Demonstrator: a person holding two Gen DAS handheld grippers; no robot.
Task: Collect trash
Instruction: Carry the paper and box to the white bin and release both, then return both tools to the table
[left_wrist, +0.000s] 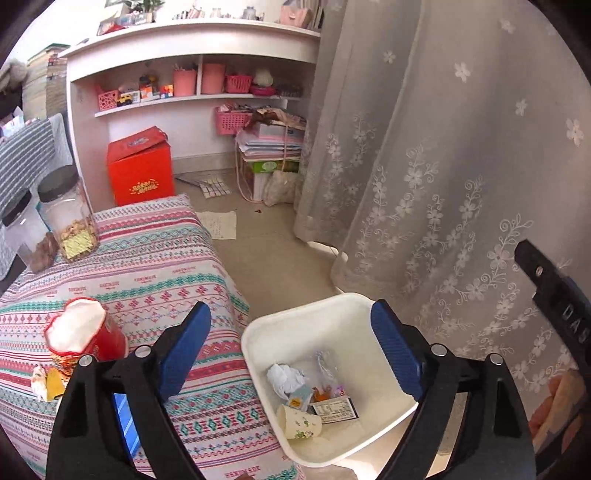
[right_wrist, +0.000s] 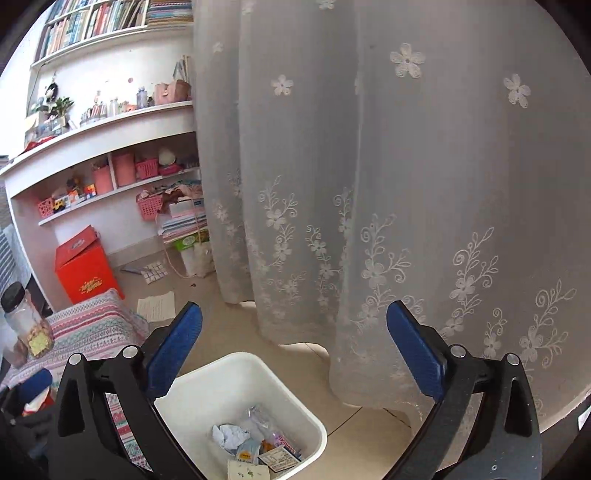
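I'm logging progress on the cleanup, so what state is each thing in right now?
left gripper: open, empty.
right gripper: open, empty.
white bin: uncovered, partly filled with trash.
paper cup: lying on its side in the bin.
red snack bag: torn open, upright on the bed.
black-lidded jar: closed, mostly empty.

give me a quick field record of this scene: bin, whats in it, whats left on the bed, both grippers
bin: white square plastic bin on the floor beside the bed
contents: crumpled white paper, floral paper cup, wrappers
left to collect: torn red snack carton and yellow scraps on the striped patterned bedspread
left gripper: open, empty
right gripper: open, empty, above the bin
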